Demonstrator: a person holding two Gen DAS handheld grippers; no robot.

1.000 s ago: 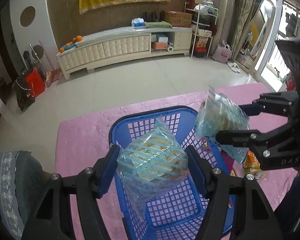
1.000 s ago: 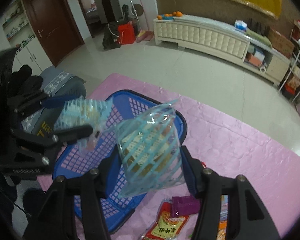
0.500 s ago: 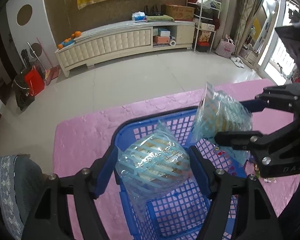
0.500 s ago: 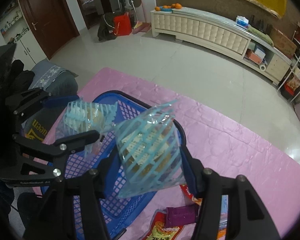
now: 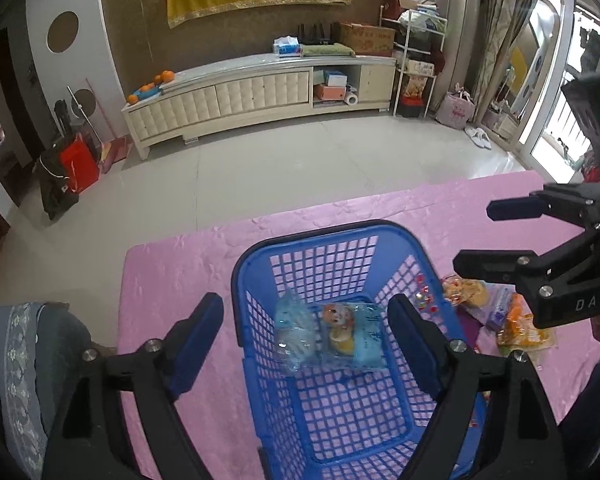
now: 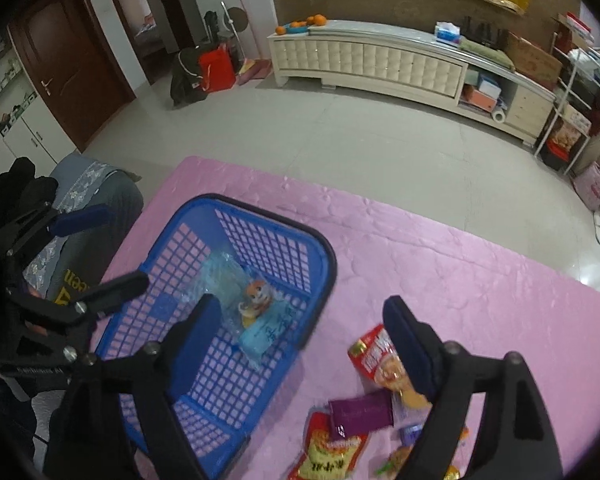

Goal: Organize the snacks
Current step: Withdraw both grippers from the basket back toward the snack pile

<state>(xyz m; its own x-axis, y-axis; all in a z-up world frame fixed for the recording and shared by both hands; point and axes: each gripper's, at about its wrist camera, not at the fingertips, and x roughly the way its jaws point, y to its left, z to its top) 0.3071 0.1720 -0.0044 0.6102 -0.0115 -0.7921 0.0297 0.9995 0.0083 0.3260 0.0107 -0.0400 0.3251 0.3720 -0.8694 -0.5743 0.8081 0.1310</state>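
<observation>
Our left gripper (image 5: 306, 328) hangs with its jaws spread wide over the blue basket (image 5: 320, 236), holding nothing. Two pale blue snack packets (image 5: 328, 332) lie side by side on the basket floor. The basket stands on the pink cloth (image 5: 180, 264); more snack packets (image 5: 500, 312) lie beside it toward the cloth's right edge, under our right gripper (image 5: 488, 236), also spread and empty.

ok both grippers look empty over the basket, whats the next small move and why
Probably swing the right gripper toward the loose snack packets on the pink cloth and pick one. Both grippers are open, two light blue packets already lie in the blue basket, and the rest sit on its side.
</observation>
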